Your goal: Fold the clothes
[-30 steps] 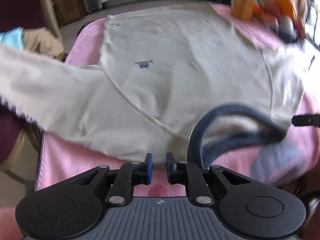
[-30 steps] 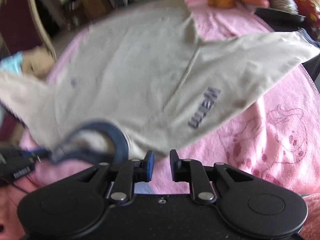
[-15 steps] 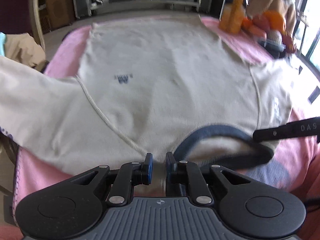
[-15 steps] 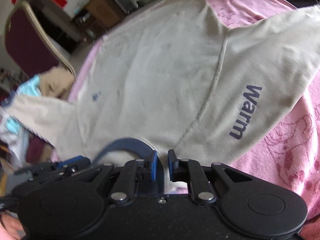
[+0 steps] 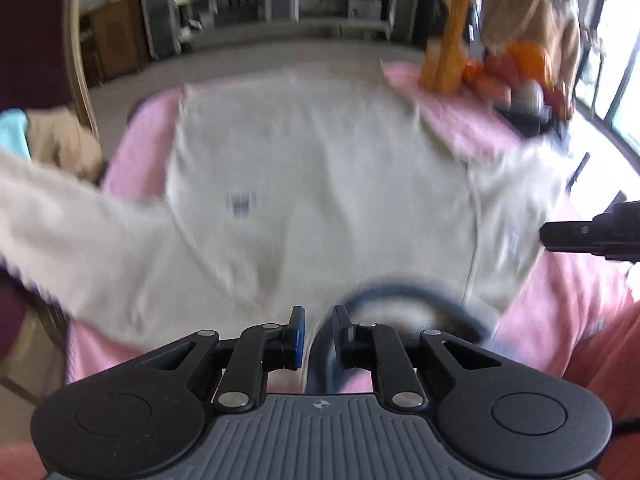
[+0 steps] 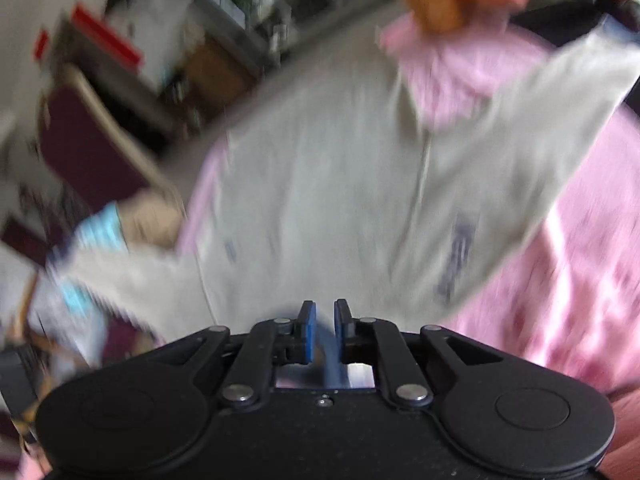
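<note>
One sweater [image 5: 320, 208] lies on one pink cloth [image 5: 560, 300]. Two grippers: left [image 5: 318, 330], right [image 6: 325, 330]. One chair [image 6: 92, 144].

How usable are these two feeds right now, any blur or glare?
Left wrist view: motion-smeared sweatshirt, its chest logo unreadable, window glare at the right edge, left gripper sharp. Right wrist view: heavier streaking, sleeve lettering illegible, right gripper crisp. Fisheye bends both.

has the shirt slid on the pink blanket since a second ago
Yes. The cream shirt has been pulled toward the camera; more pink blanket shows beyond its far hem.
</note>
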